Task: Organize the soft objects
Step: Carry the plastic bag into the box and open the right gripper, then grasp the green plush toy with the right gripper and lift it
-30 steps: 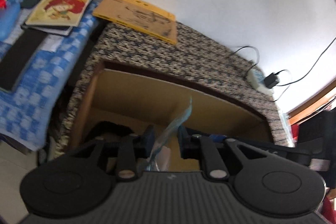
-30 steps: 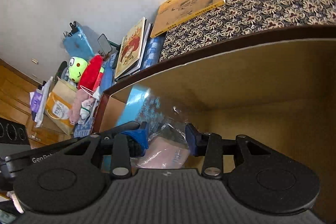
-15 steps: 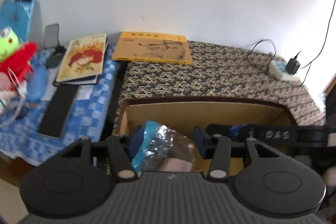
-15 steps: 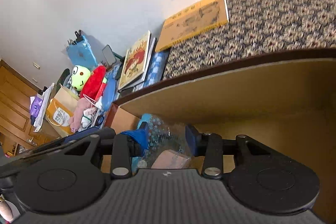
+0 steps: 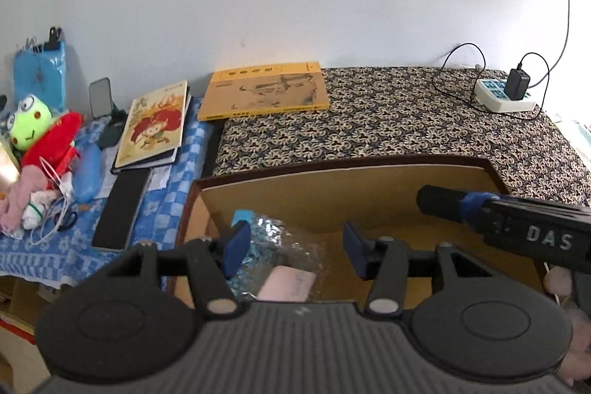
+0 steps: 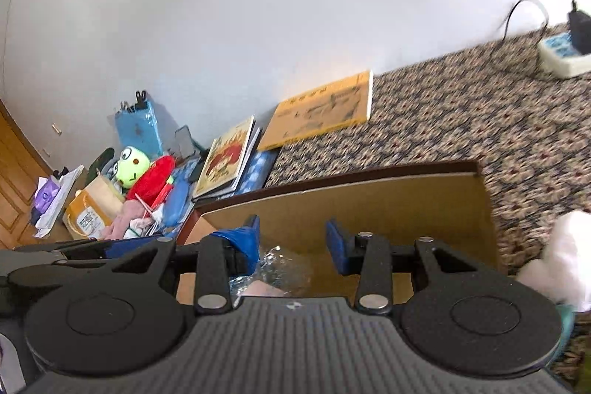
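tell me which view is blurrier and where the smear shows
Right wrist view: motion smear across the patterned cloth and power strip, white plush soft-edged. Left wrist view: sharp, cloth pattern crisp, only fisheye bending at the box rim.

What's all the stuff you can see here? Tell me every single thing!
Cardboard box: one, brown, front centre.
Plastic bag: one, clear with blue print, inside the box.
Frog plush: one, green and red, far left.
Picture book: one, cartoon cover, on blue checked cloth.
Yellow book: one, by the wall.
Patterned cover: one, dark floral, behind the box.
Power strip: one, white, far right.
White fluffy thing: one, right of the box.
Left gripper: open, black with blue pads.
Right gripper: open.
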A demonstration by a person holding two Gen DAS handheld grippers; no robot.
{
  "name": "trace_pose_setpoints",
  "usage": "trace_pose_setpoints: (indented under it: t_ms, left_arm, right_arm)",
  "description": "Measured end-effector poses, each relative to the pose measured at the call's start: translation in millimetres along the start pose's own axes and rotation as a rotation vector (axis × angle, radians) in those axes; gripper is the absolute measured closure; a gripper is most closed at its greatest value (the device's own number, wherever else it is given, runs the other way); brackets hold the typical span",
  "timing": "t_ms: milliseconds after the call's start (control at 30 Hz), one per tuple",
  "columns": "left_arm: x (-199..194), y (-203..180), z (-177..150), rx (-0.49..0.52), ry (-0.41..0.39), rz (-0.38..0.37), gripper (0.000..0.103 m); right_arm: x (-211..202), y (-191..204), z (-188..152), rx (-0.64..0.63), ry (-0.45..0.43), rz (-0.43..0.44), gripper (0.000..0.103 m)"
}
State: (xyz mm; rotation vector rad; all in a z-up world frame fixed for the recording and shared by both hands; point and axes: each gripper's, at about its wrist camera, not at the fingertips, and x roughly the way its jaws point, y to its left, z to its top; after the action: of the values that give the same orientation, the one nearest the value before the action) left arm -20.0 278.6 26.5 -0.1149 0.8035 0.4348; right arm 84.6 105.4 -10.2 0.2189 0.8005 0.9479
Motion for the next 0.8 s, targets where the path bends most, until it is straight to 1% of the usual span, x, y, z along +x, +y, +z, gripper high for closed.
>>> trace_pose_setpoints:
  t_ms: [300,500,600,700,800]
  left_arm:
    - [-20,-54,-5,0.042,-0.004,0.035,0.047]
    - [-31,-91,-10,0.058,0.009,0.039,0.046]
    - [-36,-110,-12,0.062,0.011,0.043,0.046]
    - [-40,-127,-14,0.062,0.012,0.048,0.045]
    - [-44,-146,-17,0.059,0.013,0.048,0.044]
  right_arm:
    - [-52,-22,-5,0.007,-0.053,-0.011,0.080]
    - [-87,-40,-10,-0.007,-0.096,-0.020,0.080]
    - [-103,-53,-12,0.018,-0.119,-0.027,0.080]
    - [-118,-68,-12,0.030,-0.118,-0.019,0.080]
    - [-133,-79,-11,0.006,-0.124,-0.021,0.080]
